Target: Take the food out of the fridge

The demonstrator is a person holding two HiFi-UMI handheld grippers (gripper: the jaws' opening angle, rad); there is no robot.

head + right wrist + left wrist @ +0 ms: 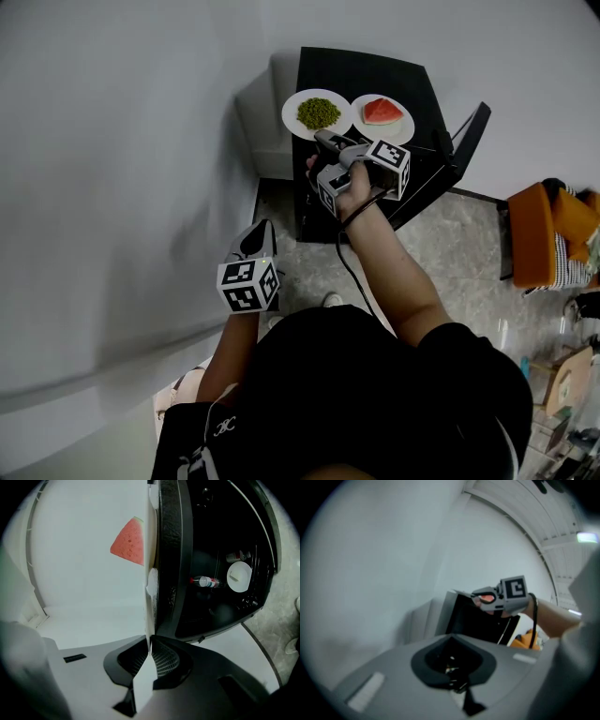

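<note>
The only marks to read are the black-and-white square markers on each gripper's cube. A bottle (205, 581) inside the fridge (375, 70) has a red label, its print too small to read. A pale emblem on the person's dark top is also too small to read.

The right arm reaches straight forward, forearm bare, with a cable running back along the wrist. The right gripper (149, 648) lies about level at the near edge of the fridge top. Its jaws are nearly together, pinching the rim of a white plate (93, 573), which shows edge-on between them. A watermelon wedge (129, 543) lies on that plate.

From the head view this plate is at the fridge top, just beside a second plate (292, 117) of green food (319, 112). I cannot tell whether it rests there or is lifted. The door (469, 131) stands open. A white cup (239, 577) sits near the bottle inside.

The left arm is bent, and the left gripper (457, 681) hangs low beside the wall, well apart from the fridge and tipped slightly down. Its jaws are together with nothing between them.
</note>
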